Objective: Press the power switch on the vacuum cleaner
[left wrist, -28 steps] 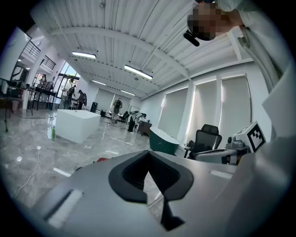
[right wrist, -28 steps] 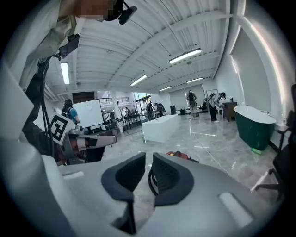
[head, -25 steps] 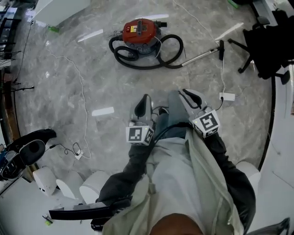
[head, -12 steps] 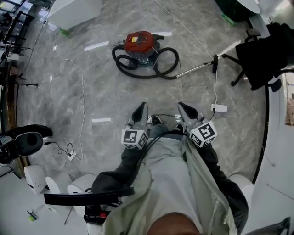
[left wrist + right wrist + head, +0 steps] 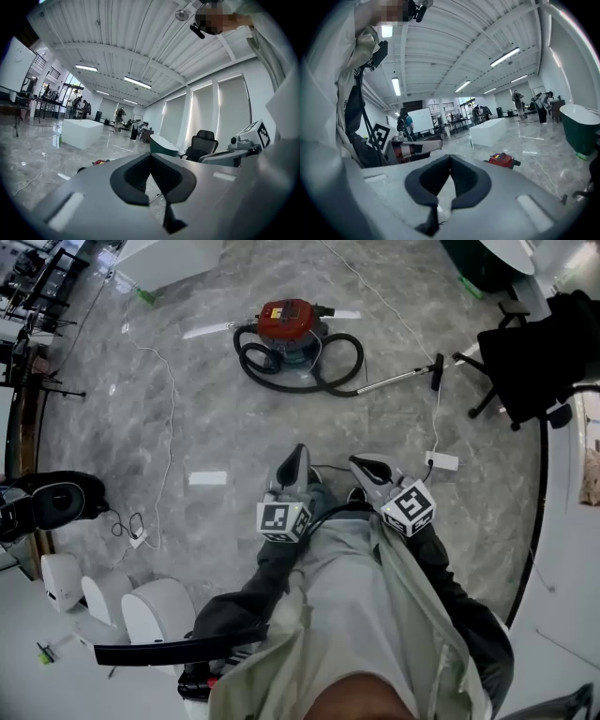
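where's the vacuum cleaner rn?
Head view, top centre: the vacuum cleaner sits on the marble floor, ahead of the left gripper and right gripper, its black hose looped along its near side, its wand pointing right toward the black office chair.

left claw closed, empty | red speck beyond, possibly vacuum cleaner

Left gripper and right gripper both closed, empty
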